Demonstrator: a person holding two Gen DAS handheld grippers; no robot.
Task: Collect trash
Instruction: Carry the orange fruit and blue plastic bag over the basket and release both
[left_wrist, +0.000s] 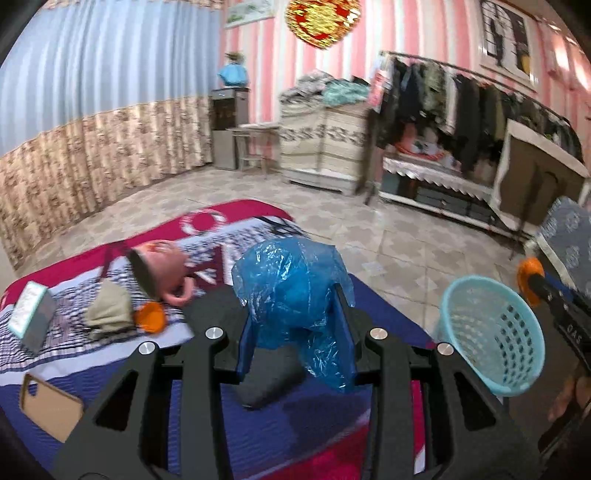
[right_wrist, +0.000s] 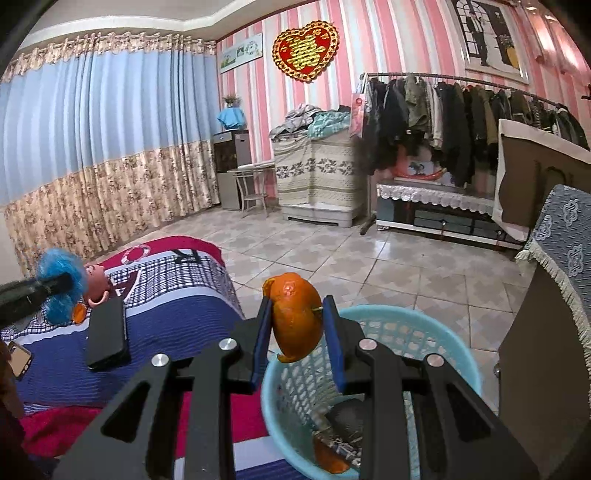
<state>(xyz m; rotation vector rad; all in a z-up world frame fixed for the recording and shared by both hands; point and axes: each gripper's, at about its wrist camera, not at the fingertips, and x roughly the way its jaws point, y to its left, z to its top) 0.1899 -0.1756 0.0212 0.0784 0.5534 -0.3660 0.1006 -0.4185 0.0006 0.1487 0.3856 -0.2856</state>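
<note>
My left gripper (left_wrist: 295, 295) is shut on a crumpled blue plastic bag (left_wrist: 291, 291) and holds it above the bed. My right gripper (right_wrist: 298, 317) is shut on an orange peel (right_wrist: 295, 321) and holds it over the near rim of a light blue mesh basket (right_wrist: 458, 354). The basket holds another piece of orange peel (right_wrist: 330, 459) and a dark wrapper (right_wrist: 347, 421). In the left wrist view the basket (left_wrist: 491, 332) is at the right with the right gripper (left_wrist: 535, 284) at its far rim. Another orange peel (left_wrist: 149, 317) lies on the bedspread.
On the patterned bedspread (left_wrist: 221, 236) lie a doll (left_wrist: 159, 269), a small box (left_wrist: 31, 317), a khaki cloth (left_wrist: 109, 310), a phone case (left_wrist: 50, 406) and a black phone (right_wrist: 107, 336). A covered cabinet (right_wrist: 561, 295) stands right of the basket. Tiled floor (right_wrist: 369, 258) lies beyond.
</note>
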